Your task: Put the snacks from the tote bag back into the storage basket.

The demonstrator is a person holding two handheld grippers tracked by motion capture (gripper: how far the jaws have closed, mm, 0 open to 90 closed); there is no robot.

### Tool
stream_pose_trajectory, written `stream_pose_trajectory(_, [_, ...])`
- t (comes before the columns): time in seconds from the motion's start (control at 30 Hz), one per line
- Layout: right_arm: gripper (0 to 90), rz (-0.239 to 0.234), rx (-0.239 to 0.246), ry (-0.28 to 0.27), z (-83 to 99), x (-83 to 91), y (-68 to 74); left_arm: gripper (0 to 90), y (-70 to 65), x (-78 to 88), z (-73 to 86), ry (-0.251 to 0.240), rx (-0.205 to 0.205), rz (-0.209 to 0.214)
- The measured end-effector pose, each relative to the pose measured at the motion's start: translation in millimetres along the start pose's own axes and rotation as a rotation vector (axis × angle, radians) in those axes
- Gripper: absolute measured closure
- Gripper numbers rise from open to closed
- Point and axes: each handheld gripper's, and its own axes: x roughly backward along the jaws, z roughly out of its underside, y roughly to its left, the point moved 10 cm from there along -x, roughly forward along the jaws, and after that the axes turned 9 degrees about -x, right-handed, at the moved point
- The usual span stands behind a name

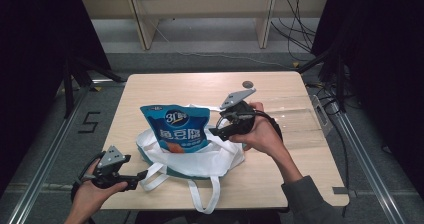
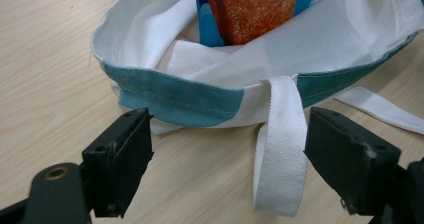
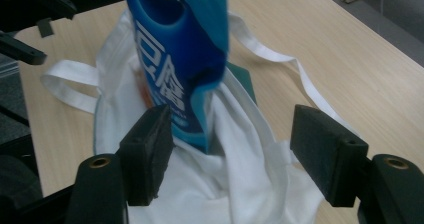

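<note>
While the desk: pale wood-grain board (image 1: 280, 89), smooth and flat, carrying everything.
Tote bag (image 1: 220, 161): soft white cloth with a teal band along the rim, lying crumpled near the front of the desk, mouth open; flat woven white straps.
Snack pouch (image 1: 175, 126): glossy blue plastic, flat with rounded corners, standing upright inside the open tote bag; an orange food picture sits low on its front.
Writing: white "31" and large Chinese characters on the pouch; smaller print is too blurred to read.
Left gripper (image 1: 142, 175): held low at the desk's front-left corner, pointing level toward the bag; black jaws apart, one strap loop (image 2: 280, 149) lying between them, not pinched.
Right gripper (image 1: 216, 132): held in the hand above the bag, angled toward the pouch; jaws wide apart, pouch edge (image 3: 200, 114) between them, not pressed.
</note>
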Motion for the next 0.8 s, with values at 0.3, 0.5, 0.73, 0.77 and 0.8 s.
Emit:
stream_pose_trajectory(0.3, [32.7,-0.041,0.076,0.052,-31.9,-2.8,15.7,18.6,-0.5,-2.8,3.3,0.018,-0.008,0.007])
stream_pose_trajectory(0.5, [38.7,-0.069,0.096,0.079,-51.2,-3.2,19.7,19.3,-3.3,-3.2,1.7,0.008,0.007,0.015])
stream_pose_trajectory(0.73, [46.1,-0.086,0.168,0.121,-71.4,-8.6,36.4,19.2,-2.5,-3.6,1.8,0.008,-0.004,0.013])
stream_pose_trajectory(0.77, [47.7,-0.094,0.16,0.126,-72.9,-11.1,39.4,19.2,-4.0,-3.9,2.1,0.011,0.013,0.014])
stream_pose_trajectory(0.8, [48.9,-0.092,0.174,0.136,-74.7,-13.5,39.7,19.2,-3.3,-3.7,1.8,0.012,-0.005,0.016])
